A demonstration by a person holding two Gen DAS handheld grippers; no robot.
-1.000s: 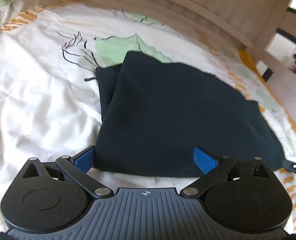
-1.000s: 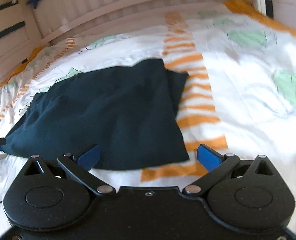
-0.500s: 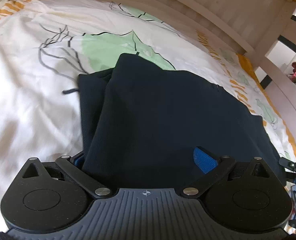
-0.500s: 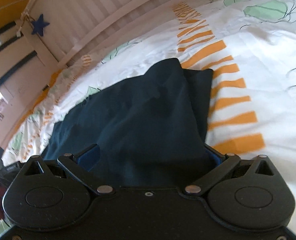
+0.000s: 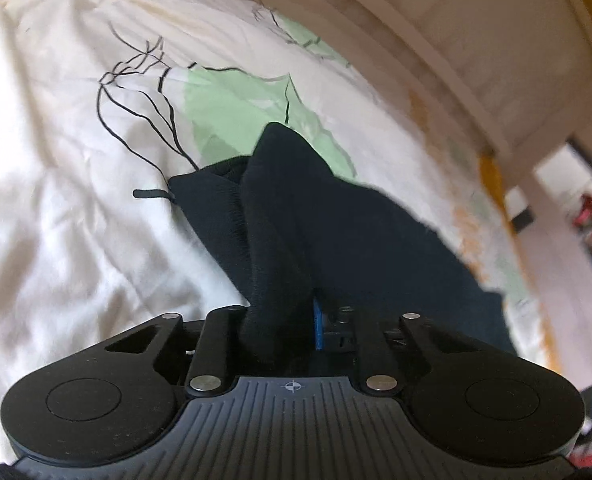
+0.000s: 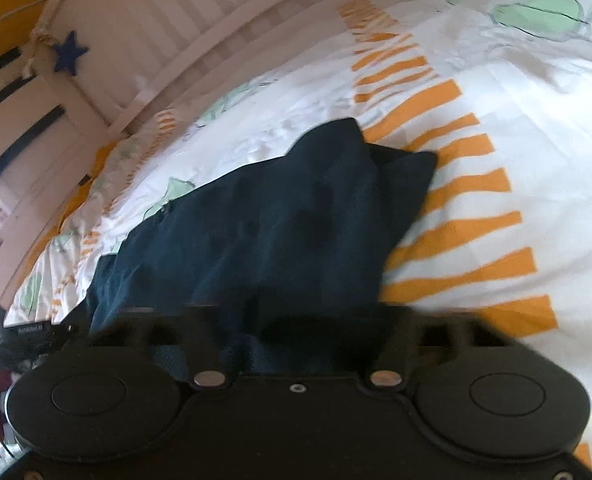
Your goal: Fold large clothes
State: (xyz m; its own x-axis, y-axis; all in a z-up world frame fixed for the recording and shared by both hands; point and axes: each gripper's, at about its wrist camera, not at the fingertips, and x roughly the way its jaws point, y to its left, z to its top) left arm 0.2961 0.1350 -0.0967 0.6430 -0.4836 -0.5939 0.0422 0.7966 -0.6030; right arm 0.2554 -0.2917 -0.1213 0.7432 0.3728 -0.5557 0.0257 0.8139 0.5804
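Both grippers stood wide at the near edge of the dark garment (image 5: pixel 336 224) a moment ago. Now the left gripper (image 5: pixel 279 320) is closing on a bunched corner and the right gripper (image 6: pixel 296 320) is closing on the other. The garment lies half-folded on the patterned bedspread (image 5: pixel 75 200), so lifting for another fold looks next.

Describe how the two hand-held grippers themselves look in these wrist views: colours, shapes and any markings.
The left hand-held gripper has a ribbed grey-blue centre plate with a small crosshair mark, two rounded black speckled lobes with circular insets, black linkage bars with silver rivets, and a blue finger pad. The right hand-held gripper is the same shape but with a smooth black centre plate; its pads are hidden by cloth.
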